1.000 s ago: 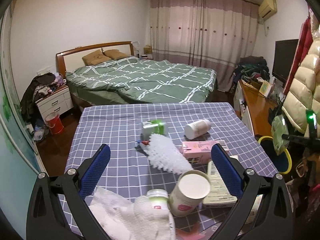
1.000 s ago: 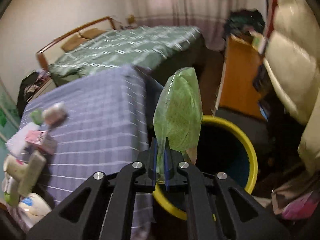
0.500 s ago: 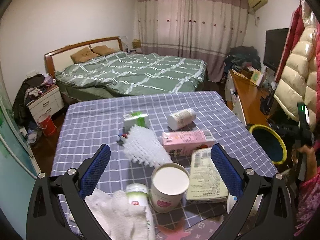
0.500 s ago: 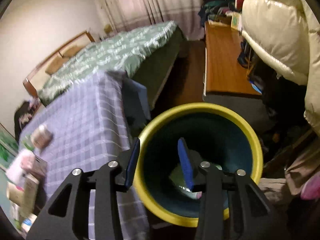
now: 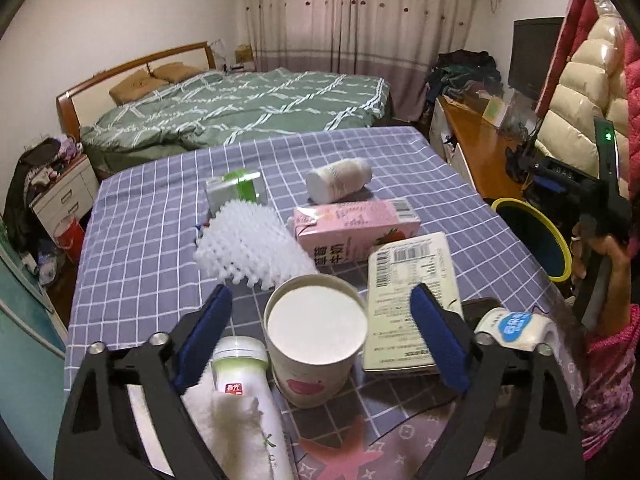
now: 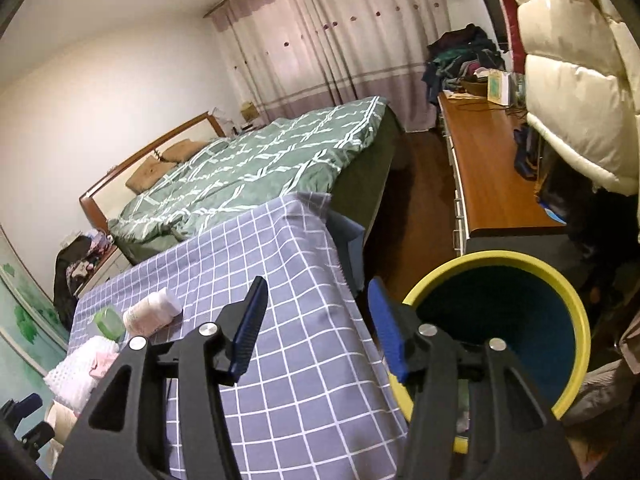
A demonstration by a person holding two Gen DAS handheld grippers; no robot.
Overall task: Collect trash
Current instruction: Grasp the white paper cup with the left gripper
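Blue-padded left hand-held gripper (image 5: 320, 340) closing around paper cup (image 5: 316, 340), pads not touching.

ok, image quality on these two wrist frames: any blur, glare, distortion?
Left wrist view: strong fisheye bowing, dark corner vignette; the paper cup between the closing jaws is slightly smeared, the pink carton sharper. Right wrist view: same bowing, ceiling glare top left, the yellow-rimmed bin fairly sharp, table clutter at left soft.

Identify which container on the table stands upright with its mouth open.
The paper cup, between the left gripper's closing jaws; the white bottle and pink carton lie sideways.
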